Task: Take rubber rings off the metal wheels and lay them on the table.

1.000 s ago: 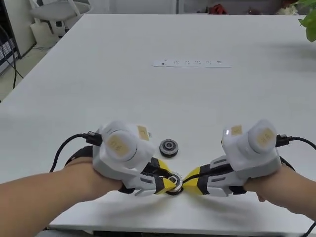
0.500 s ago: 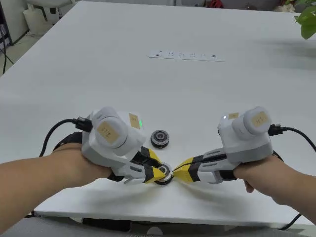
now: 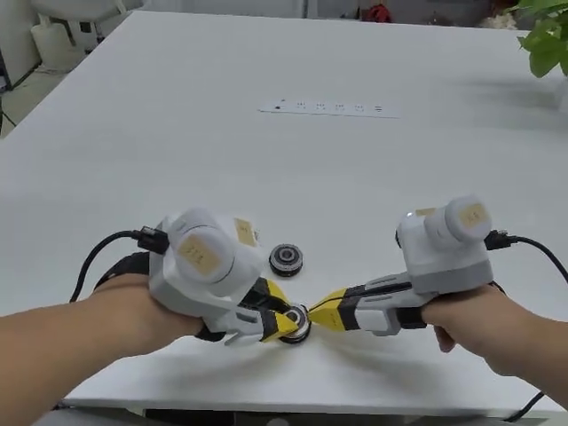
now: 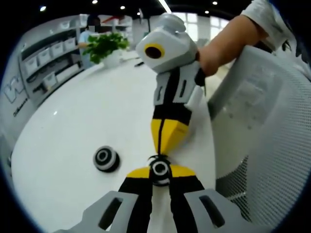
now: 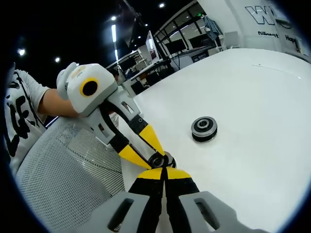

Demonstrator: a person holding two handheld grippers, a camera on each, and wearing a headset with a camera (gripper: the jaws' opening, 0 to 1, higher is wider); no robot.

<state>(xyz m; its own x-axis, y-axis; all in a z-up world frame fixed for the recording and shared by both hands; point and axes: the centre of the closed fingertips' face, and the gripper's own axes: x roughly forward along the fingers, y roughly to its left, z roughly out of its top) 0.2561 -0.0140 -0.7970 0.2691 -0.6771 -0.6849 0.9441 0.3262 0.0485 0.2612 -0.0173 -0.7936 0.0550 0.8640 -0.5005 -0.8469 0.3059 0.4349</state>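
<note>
My left gripper (image 3: 291, 325) is shut on a small metal wheel (image 3: 297, 318) just above the white table's (image 3: 373, 195) front edge; in the left gripper view the wheel (image 4: 160, 168) sits between my yellow tips. My right gripper (image 3: 312, 318) meets it from the right, jaws shut, tips pinching the thin black rubber ring (image 4: 158, 157) at the wheel's rim. In the right gripper view the shut tips (image 5: 165, 171) touch the held wheel (image 5: 158, 160). A second wheel (image 3: 286, 258) with its black ring lies flat on the table just beyond, also seen as the second wheel (image 5: 203, 128).
A white power strip (image 3: 324, 108) lies at mid-table further back. Green plant leaves (image 3: 543, 35) hang over the far right corner. A white mesh chair (image 4: 262, 126) stands close behind the table's front edge, below the grippers.
The camera has shifted. Both grippers stay joined at the held wheel, and the right gripper now lies lower and flatter. The second wheel has not moved.
</note>
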